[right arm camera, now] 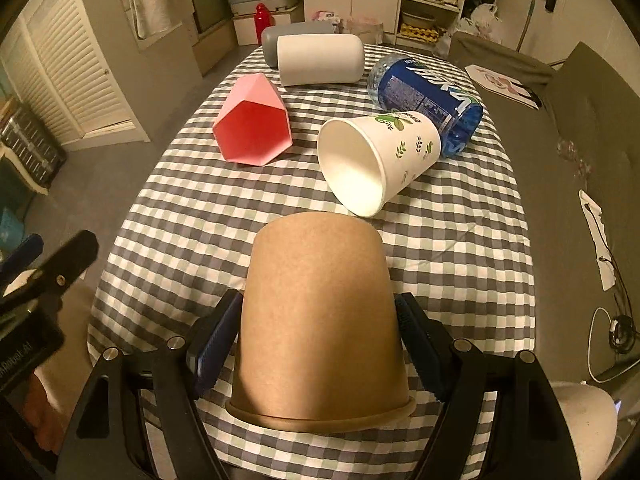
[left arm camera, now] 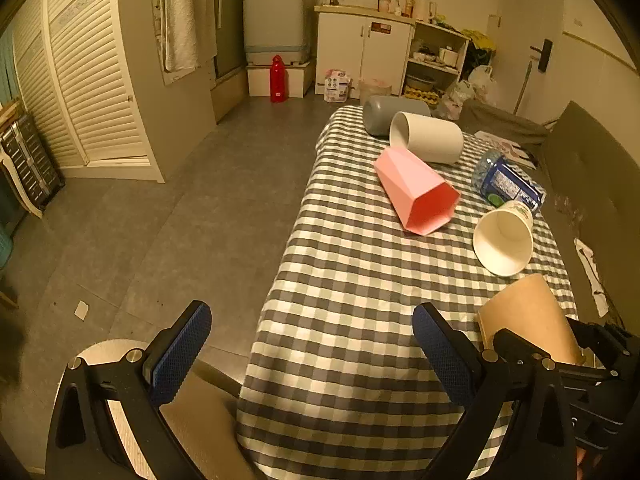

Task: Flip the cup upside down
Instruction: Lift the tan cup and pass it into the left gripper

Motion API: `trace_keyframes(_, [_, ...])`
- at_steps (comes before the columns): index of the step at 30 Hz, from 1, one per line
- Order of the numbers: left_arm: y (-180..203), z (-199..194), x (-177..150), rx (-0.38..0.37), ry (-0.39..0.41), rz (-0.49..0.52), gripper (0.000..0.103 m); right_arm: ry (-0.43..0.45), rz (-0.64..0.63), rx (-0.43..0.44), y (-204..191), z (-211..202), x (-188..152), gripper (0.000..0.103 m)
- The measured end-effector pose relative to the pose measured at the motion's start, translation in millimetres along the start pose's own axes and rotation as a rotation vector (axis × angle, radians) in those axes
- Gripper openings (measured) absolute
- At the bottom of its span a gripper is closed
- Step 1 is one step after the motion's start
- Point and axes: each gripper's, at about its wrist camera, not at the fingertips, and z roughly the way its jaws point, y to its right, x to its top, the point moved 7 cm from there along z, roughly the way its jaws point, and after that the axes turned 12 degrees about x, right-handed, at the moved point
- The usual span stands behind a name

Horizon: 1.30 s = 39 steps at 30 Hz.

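Your right gripper (right arm camera: 318, 340) has the brown cup (right arm camera: 318, 320) clamped between its two blue pads (right arm camera: 216, 344), which press on the cup's left and right walls in the lower centre of the right wrist view. The cup's rolled rim sits at the bottom of the frame, nearest the camera, and its closed base points away from you toward the middle of the checked table (right arm camera: 180, 216) (so the mouth faces back along the fingers). Whether the cup touches the cloth you cannot tell from here.

In the left wrist view the same cup (left arm camera: 528, 316) shows at the lower right, held over the table's near right part, with the right gripper's dark frame under it.

Your left gripper (left arm camera: 312, 352) stands wide open with nothing between its fingers (left arm camera: 180, 356), low in its frame over the table's left edge and the floor.

Beyond the brown cup, mid-frame in the right wrist view, a white paper cup (right arm camera: 376, 160) lies on its side with its mouth toward you. A pink faceted cup (right arm camera: 252, 128) lies to its left, also on its side. A blue-labelled bottle (right arm camera: 428, 96) lies just behind the paper cup, touching it. At the far end lie a white cup (right arm camera: 320, 60) and a grey cup (right arm camera: 276, 42) side by side
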Motion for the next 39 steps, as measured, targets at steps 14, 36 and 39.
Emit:
trace_keyframes(14, [21.2,-1.7,-11.4,0.013,-0.053,0.054,0.103,0.102,-0.004,0.090,3.3,-37.7,4.5,0.088])
trace_keyframes(36, [117.5,-23.1,13.5,-0.144,-0.198,0.107,0.103,0.184,0.184,0.019,121.8,-66.7,-11.5,0.089])
trace_keyframes(39, [146.4,-7.7,10.8,-0.180,-0.289,0.156,0.103,0.194,0.210,0.041,126.5,-66.2,-11.2,0.089])
